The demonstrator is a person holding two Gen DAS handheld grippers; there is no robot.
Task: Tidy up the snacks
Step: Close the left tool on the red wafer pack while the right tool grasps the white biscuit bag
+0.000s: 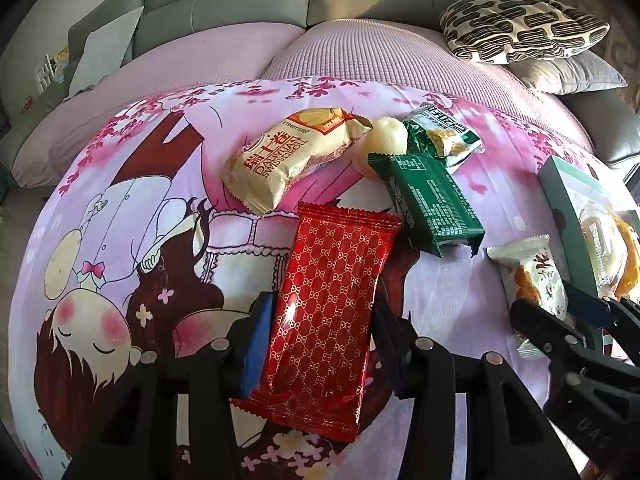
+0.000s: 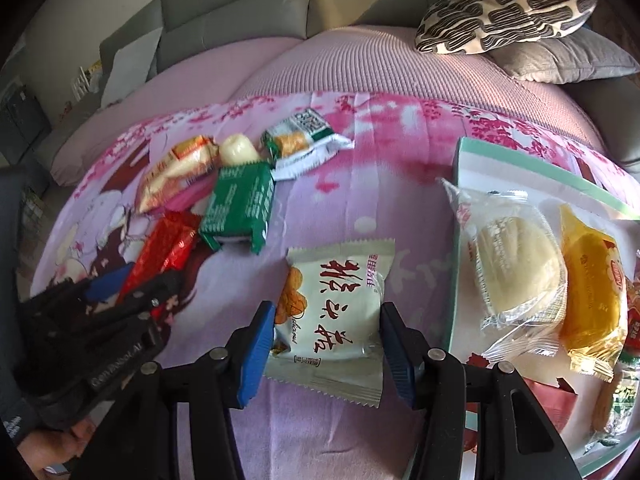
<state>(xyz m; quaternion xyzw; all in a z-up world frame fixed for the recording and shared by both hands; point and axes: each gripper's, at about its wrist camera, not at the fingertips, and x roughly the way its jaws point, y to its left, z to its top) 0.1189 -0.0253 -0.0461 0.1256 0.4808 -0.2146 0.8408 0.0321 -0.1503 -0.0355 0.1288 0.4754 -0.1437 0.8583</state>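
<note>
My left gripper [image 1: 320,312] is closed on a red patterned snack packet [image 1: 328,312], one finger on each side; the packet lies on the pink cartoon cloth [image 1: 120,240]. My right gripper [image 2: 326,312] is closed on a white snack packet with red characters [image 2: 340,316], just left of a pale green box [image 2: 520,160] holding several snacks. A beige Swiss roll packet [image 1: 284,156], a dark green packet [image 1: 428,200], a pale round sweet [image 1: 386,136] and a green-white packet [image 1: 444,136] lie further back. The right gripper also shows in the left wrist view [image 1: 560,312].
The cloth covers a pink-blanketed grey sofa [image 1: 240,4]. A black-and-white patterned pillow [image 1: 520,24] lies on a grey pillow [image 1: 568,72] at the back right. The box in the left wrist view [image 1: 560,184] sits at the cloth's right edge.
</note>
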